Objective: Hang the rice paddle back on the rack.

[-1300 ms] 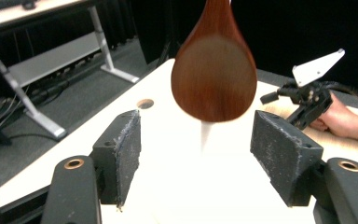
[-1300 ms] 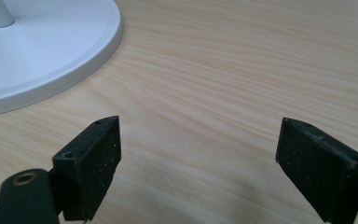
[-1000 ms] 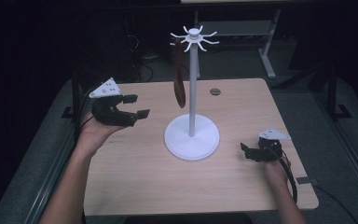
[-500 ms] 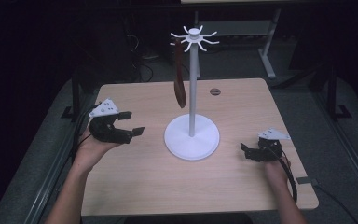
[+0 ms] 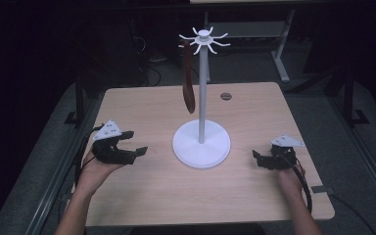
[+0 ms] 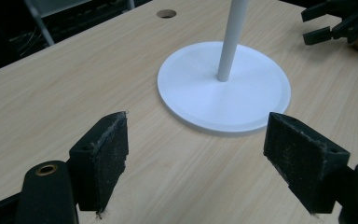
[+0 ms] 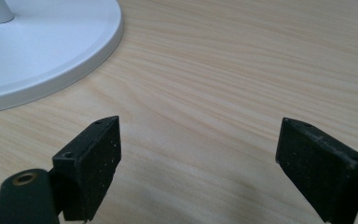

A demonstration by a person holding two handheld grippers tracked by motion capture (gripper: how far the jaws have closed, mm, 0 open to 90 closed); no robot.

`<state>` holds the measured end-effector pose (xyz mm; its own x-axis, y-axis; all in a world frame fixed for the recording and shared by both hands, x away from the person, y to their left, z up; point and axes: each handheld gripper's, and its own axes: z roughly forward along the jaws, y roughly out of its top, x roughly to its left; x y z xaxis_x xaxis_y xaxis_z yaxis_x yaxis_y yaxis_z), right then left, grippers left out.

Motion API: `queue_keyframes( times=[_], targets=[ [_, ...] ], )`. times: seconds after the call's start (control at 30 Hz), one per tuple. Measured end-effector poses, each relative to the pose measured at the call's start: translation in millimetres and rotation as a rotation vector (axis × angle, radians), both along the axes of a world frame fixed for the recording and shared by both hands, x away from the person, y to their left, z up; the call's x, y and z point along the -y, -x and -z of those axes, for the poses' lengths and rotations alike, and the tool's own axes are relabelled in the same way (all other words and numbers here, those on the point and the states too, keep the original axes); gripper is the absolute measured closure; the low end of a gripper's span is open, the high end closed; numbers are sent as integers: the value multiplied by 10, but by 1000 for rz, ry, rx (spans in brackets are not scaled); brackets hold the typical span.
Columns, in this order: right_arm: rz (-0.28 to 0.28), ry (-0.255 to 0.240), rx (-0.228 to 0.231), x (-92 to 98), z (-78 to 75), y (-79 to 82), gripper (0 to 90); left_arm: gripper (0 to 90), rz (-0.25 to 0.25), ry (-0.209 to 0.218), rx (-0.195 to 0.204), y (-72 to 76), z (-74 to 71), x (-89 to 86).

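Probably a lab: bare test table, cables, dark surroundings.

Light wood-grain rectangular table, rounded corners. Round white disc base of the white pole stand sits flat just right of centre. Small dark round grommet hole at 1 o'clock from the base, near the far edge.

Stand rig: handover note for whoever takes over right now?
Left gripper: open, holding nothing, low over the table left of the stand.
Right gripper: open, holding nothing, low over the table right of the stand.
Brown spoon-like utensil hangs from a hook at the stand's top.
Done: utensil hung. Left: nothing else lies on the table; confirm before stopping.
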<state>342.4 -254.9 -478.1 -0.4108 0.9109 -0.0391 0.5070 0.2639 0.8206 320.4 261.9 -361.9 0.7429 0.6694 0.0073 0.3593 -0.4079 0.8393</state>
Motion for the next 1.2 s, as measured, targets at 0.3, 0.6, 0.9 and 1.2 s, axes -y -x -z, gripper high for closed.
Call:
queue_keyframes(
  times=[0.3, 0.6, 0.9, 1.2],
  targets=[
    [0, 0, 1, 2, 0, -1, 135, 198, -9, -4, -7, 74, 219, -66],
    [3, -3, 1, -6, 1, 1, 135, 182, -28, 8, -13, 140, 404, -140],
    [2, 1, 3, -7, 2, 1, 135, 181, -50, 14, -8, 190, 572, -220],
    [1, 2, 3, -9, 1, 1, 135, 178, -84, 9, -7, 223, 766, -296]
  ],
)
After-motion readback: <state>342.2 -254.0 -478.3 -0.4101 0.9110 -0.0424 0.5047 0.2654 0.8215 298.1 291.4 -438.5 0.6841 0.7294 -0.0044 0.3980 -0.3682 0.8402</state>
